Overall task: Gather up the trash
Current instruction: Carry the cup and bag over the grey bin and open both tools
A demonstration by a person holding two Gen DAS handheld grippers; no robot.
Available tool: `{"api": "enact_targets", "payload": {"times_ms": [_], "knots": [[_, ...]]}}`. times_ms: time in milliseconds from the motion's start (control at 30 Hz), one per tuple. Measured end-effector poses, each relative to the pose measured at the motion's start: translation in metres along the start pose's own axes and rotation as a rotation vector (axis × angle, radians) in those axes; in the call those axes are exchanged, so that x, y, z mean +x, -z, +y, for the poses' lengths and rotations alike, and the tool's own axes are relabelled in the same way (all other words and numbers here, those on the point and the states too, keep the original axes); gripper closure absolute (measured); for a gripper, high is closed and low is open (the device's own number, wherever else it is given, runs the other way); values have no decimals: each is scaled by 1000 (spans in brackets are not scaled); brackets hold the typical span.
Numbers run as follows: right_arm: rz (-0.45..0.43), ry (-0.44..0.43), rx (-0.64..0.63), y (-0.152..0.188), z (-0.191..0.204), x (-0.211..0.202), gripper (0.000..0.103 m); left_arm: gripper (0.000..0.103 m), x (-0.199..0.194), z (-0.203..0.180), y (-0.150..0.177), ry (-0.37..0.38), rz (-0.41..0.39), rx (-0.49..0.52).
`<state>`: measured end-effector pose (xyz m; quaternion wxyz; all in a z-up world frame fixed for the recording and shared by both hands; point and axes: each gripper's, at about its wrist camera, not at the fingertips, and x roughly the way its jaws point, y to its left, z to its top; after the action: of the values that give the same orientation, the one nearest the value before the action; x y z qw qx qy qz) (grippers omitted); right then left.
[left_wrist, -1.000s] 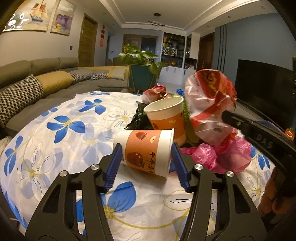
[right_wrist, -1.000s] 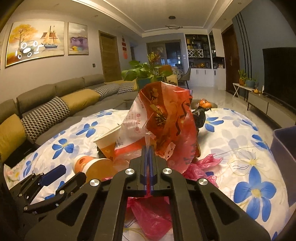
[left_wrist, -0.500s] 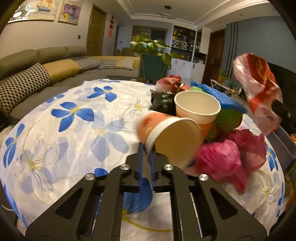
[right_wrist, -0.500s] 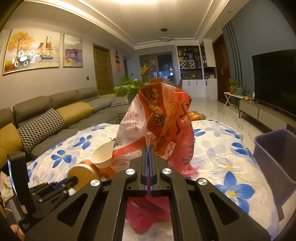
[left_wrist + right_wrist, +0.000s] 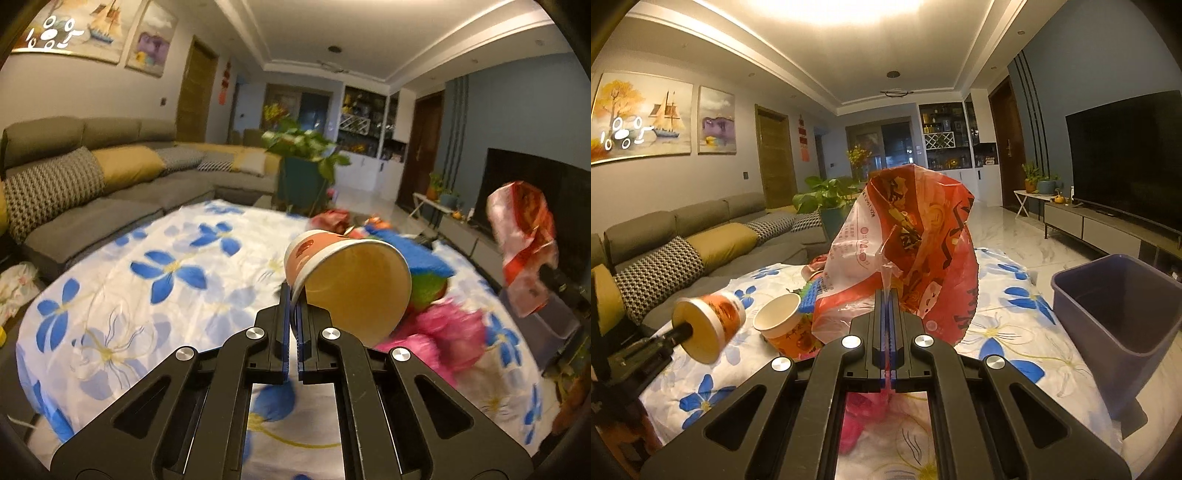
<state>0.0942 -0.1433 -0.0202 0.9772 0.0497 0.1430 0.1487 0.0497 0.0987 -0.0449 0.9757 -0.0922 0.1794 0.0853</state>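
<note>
- Now the left gripper (image 5: 294, 295), which a second ago straddled a paper cup lying on its side, pinches that orange printed paper cup (image 5: 347, 280) by its rim, jaws pressed together, and the cup is lifted off the cloth at frame centre, its mouth tilted toward the lens.
- Meanwhile the right gripper (image 5: 886, 295) stays clamped on a twisted edge of the red and white plastic bag (image 5: 908, 251), which stands higher than before, up in the middle of the right wrist view.
- A second paper cup (image 5: 783, 321) stands upright on the table, lower left of the bag.
- Crumpled pink plastic (image 5: 443, 332) lies at lower right of the left view, somewhat blurred.
- The table carries a white tablecloth with blue flowers (image 5: 147, 295), smooth and slightly wrinkled.
- A purple plastic bin (image 5: 1119, 314) sits at the right edge, beside the table.
- A grey sectional sofa (image 5: 683, 236) with yellow and houndstooth cushions fills the left side; a dark television (image 5: 1126, 155) hangs at upper right.
</note>
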Motion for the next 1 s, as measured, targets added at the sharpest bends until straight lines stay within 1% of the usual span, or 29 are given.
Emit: {"api": "enact_targets", "payload": {"times_ms": [133,400,500,600,733,833,900,1000], "knots": [[-15,21,6,1,-10,-13,101,101,-16,-28,-10,66,-26,46],[-61,111,10,0,-40,-47,101,101,-35,-98,-23,257,-33,125],[-81,160,16,-2,-56,-59,101,101,-41,-128,-27,341,-32,152],[-111,230,25,-6,-78,-72,101,101,-44,-158,-32,393,-51,185],[-141,324,40,-12,-109,-82,101,101,-41,-200,-39,456,-74,215],[-150,373,57,-16,-131,-81,101,101,-32,-231,-41,482,-101,233],[-158,419,63,-16,-146,-79,101,101,-18,-249,-38,514,-97,234],[-160,452,84,-14,-160,-74,101,101,-4,-278,-32,541,-75,231]]}}
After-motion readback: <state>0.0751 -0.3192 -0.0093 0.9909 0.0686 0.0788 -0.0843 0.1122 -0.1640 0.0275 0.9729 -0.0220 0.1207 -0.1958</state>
